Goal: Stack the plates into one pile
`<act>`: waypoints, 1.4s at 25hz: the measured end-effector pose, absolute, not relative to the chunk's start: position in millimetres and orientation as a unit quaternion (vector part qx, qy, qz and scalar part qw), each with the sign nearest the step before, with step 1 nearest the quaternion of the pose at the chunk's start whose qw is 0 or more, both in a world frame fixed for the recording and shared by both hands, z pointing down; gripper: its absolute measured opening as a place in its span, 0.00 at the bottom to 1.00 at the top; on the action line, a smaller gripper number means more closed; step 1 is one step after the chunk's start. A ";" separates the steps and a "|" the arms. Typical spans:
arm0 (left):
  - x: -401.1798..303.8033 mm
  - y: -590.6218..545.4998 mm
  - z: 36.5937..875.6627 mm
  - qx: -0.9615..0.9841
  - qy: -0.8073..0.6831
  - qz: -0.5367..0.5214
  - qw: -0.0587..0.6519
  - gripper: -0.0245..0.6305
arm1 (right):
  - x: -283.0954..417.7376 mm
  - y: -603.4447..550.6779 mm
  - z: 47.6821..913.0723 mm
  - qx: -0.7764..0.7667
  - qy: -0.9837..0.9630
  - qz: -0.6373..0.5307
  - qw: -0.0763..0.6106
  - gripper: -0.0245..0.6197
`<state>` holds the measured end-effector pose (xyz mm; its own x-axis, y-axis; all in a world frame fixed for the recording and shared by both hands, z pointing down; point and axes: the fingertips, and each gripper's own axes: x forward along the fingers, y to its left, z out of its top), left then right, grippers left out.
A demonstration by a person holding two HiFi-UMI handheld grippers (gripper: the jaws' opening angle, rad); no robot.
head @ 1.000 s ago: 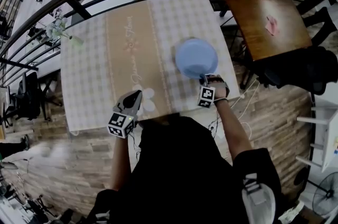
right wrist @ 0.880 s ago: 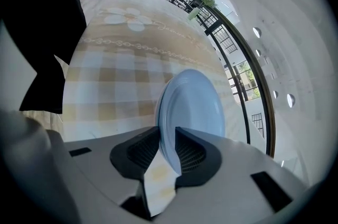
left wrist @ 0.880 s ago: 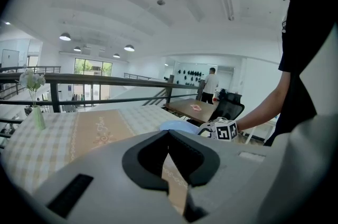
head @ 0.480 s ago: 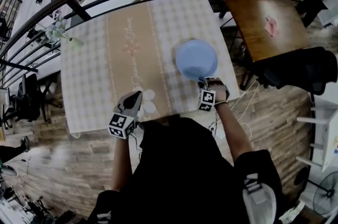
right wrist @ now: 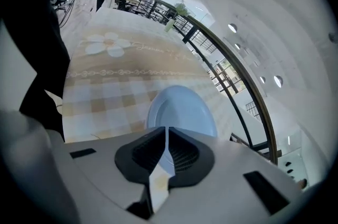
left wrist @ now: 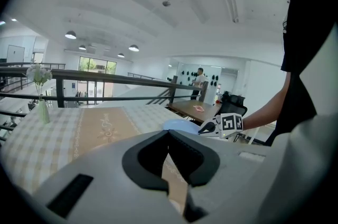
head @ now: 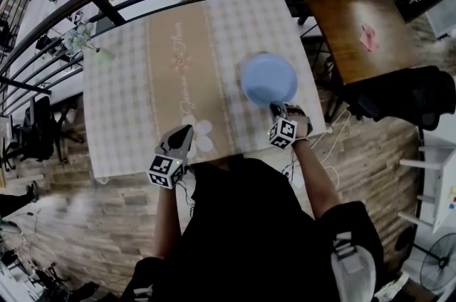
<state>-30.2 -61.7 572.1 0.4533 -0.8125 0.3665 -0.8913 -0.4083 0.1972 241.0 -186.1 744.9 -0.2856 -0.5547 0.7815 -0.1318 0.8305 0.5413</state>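
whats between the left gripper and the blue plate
Nothing but tablecloth: in the head view, from the left gripper to the blue plate there is only its beige stripe and printed white flower.

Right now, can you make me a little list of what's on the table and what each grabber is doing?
table: covered by a checked tablecloth with a tan strip down the middle
plate: one blue plate near the right edge; can't tell if more lie under it
right gripper: jaws have just been closing, now pinching the plate's near rim
left gripper: jaws together, nothing between them, above the table's near edge
also: flower vase at the far left corner
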 end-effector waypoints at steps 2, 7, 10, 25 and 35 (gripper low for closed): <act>-30.4 -62.6 572.2 0.833 -0.511 0.108 0.183 0.04 | 241.7 -187.6 740.5 0.226 -0.780 -0.186 0.553 0.04; -27.5 -64.4 569.5 0.836 -0.507 0.110 0.181 0.04 | 249.3 -180.4 735.4 0.222 -0.790 -0.140 0.554 0.03; -29.1 -66.8 566.3 0.836 -0.508 0.110 0.178 0.04 | 253.1 -182.0 729.7 0.231 -0.796 -0.118 0.547 0.03; -18.6 -71.7 563.9 0.832 -0.512 0.096 0.190 0.04 | 232.1 -173.4 703.7 0.280 -0.861 -0.020 0.425 0.03; -12.0 -70.0 562.8 0.829 -0.518 0.100 0.185 0.04 | 234.4 -178.7 695.8 0.274 -0.871 -0.028 0.408 0.03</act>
